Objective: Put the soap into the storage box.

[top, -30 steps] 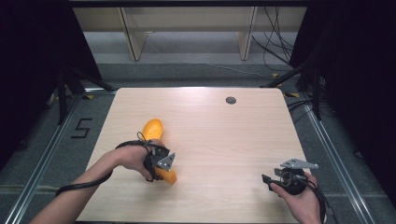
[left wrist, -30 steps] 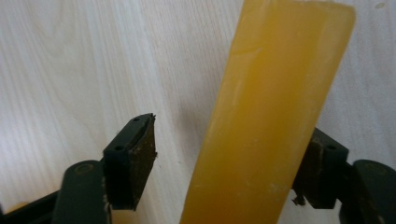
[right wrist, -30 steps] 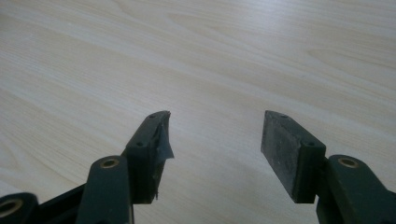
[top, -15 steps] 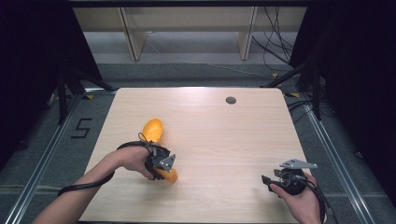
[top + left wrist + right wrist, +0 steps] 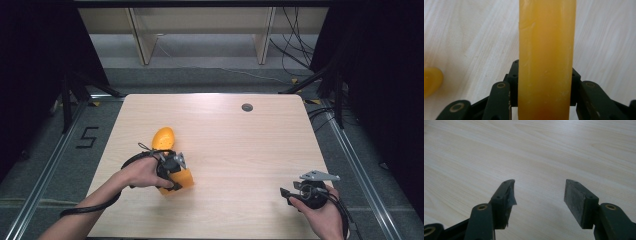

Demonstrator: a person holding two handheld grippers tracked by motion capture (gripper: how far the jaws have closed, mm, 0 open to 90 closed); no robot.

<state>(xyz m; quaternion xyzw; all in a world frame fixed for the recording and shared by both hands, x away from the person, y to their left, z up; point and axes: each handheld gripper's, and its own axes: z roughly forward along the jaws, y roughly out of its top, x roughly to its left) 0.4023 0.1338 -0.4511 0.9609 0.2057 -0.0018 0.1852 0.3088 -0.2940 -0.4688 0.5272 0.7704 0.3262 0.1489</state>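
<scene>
A yellow-orange block (image 5: 183,180) lies on the wooden table (image 5: 240,150) at the front left. My left gripper (image 5: 176,176) is shut on it; its jaws have just been closing with the block between them. In the left gripper view the block (image 5: 546,62) stands upright between the two black jaws, and both pads press its sides. A rounded orange piece (image 5: 163,138) lies just beyond the left hand, also seen as an orange lump (image 5: 431,80) at the left edge. My right gripper (image 5: 289,195) rests at the front right. Its fingers (image 5: 505,195) stand apart over bare wood.
A dark round grommet (image 5: 247,107) sits in the tabletop near the far edge. Metal rails run along both sides of the table. Cables trail from both grippers over the front edge.
The left gripper's jaws have closed onto the orange block, and the hand has shifted slightly. The right hand and its gripper have stayed put.
</scene>
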